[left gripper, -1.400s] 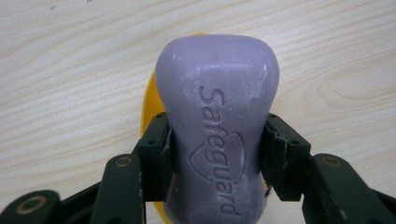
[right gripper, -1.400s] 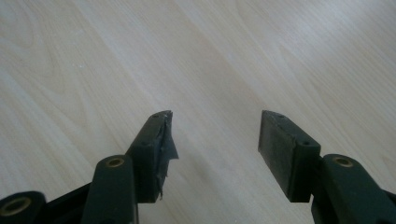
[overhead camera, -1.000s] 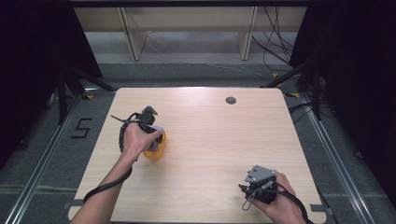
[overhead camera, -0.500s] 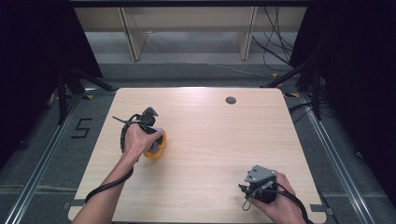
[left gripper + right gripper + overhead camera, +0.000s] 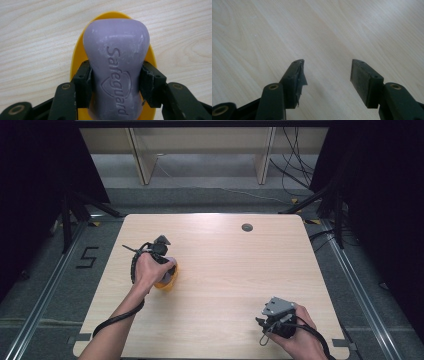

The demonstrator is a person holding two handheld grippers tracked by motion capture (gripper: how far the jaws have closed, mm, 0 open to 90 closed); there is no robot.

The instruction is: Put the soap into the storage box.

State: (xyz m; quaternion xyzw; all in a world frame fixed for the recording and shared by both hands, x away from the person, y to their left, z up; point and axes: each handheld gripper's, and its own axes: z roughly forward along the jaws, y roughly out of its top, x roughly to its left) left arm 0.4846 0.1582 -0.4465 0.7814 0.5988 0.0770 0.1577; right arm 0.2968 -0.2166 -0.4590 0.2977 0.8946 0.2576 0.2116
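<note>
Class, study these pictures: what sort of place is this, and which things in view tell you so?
Probably a lab or recording rig, not a home: a bare wooden table ringed by black curtains, cables trailing over the grey floor, and a person working handheld grippers, the left gripper shut on a purple soap bar.

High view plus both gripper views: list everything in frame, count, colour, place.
soap bar: 1, purple, stamped Safeguard, over the yellow dish, clamped between the left jaws
soap dish: 1, yellow, on the table's left half under the soap
table: 1, light wood, centre of the high view
cable hole: 1, dark, round, near the table's far edge
floor marking "5": 1, black, on the grey floor left of the table
cables: several, black, on the floor at far right
left hand-held gripper: 1, black, shut on the soap
right hand-held gripper: 1, black, jaws apart above bare table, near right corner
</note>
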